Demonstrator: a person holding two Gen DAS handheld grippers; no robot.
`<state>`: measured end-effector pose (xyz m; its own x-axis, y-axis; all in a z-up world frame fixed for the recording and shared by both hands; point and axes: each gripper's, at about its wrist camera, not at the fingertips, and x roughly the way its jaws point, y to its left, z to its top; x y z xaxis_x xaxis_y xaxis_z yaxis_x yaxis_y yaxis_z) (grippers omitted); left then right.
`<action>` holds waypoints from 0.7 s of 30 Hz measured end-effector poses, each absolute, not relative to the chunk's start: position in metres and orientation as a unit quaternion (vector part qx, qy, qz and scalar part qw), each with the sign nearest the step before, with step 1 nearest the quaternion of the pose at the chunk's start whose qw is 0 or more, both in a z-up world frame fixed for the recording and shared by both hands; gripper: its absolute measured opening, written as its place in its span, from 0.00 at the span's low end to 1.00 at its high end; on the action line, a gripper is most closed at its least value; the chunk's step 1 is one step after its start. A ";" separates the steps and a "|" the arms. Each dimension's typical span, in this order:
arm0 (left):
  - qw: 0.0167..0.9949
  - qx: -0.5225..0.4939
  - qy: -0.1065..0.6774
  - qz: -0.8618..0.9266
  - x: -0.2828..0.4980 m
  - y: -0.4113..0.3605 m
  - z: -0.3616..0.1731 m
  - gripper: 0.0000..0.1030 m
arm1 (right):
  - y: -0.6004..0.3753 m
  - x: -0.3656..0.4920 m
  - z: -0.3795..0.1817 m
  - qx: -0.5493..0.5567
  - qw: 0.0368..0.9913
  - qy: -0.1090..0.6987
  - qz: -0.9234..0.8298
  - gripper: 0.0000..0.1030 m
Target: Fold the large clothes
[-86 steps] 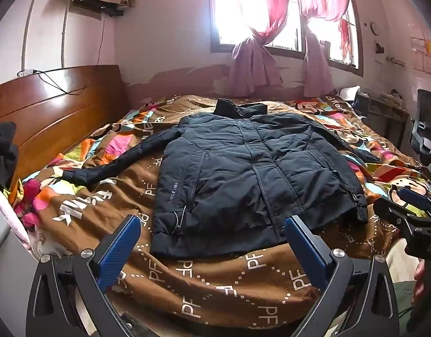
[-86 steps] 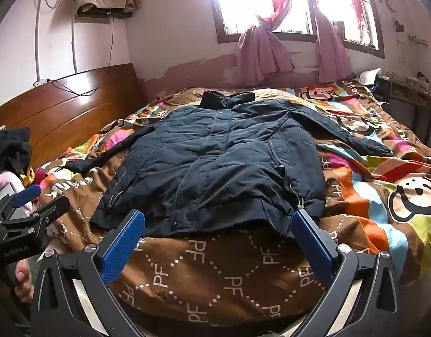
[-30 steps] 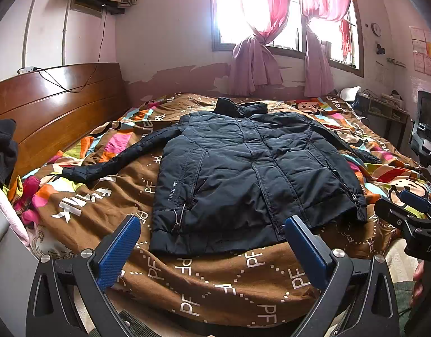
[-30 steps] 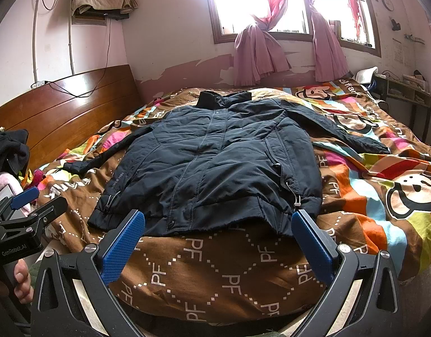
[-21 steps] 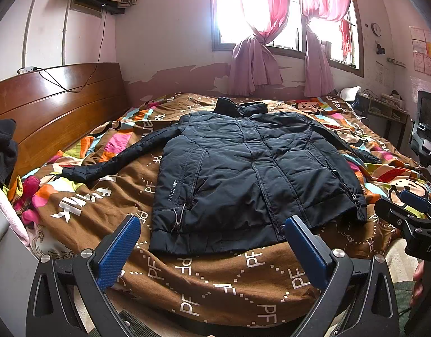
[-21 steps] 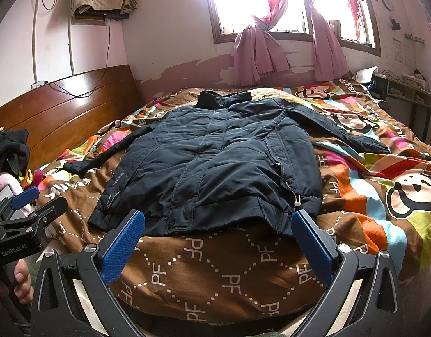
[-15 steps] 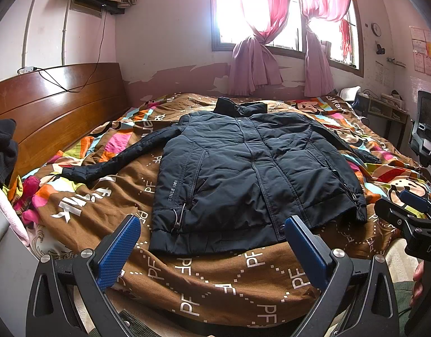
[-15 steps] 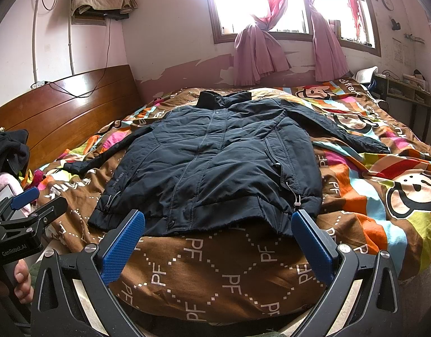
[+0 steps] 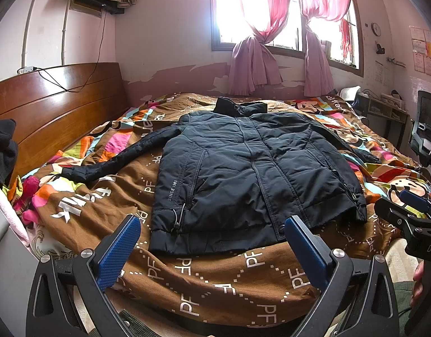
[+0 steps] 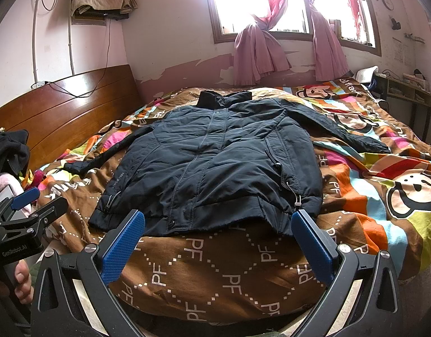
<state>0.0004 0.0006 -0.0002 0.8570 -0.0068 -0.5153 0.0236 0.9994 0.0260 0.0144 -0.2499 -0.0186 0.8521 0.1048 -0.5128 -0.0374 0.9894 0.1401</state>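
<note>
A dark navy padded jacket [image 9: 243, 174] [image 10: 212, 163] lies flat and face up on the bed, zipped, collar toward the window, both sleeves spread outward. Its hem lies near the bed's front edge. My left gripper [image 9: 212, 250] is open, held short of the hem with nothing between its blue pads. My right gripper [image 10: 215, 244] is also open and empty, hovering in front of the hem. Each gripper appears at the edge of the other's view, held by a hand.
The bed carries a brown and multicoloured cartoon-print cover [image 9: 215, 275] [image 10: 383, 191]. A wooden headboard [image 9: 47, 106] runs along the left. Dark and pink clothes [image 9: 2, 151] pile at the left edge. A desk [image 9: 383, 112] and a chair [image 9: 426, 129] stand at the right.
Since 2.9 s ago both views have risen slightly and backed off a little; over the last second nothing has moved. The jacket lies unchanged.
</note>
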 end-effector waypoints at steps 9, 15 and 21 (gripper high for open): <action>0.963 0.016 0.269 -0.007 0.001 0.001 0.000 1.00 | -0.252 0.015 -0.019 0.064 0.959 0.274 0.039 0.99; 0.956 0.017 0.292 0.004 0.013 0.000 -0.009 1.00 | -0.245 0.024 -0.023 0.069 0.954 0.288 0.043 0.99; 0.948 0.036 0.317 0.010 0.051 -0.006 -0.014 1.00 | -0.265 0.052 -0.025 0.083 0.949 0.300 0.041 0.99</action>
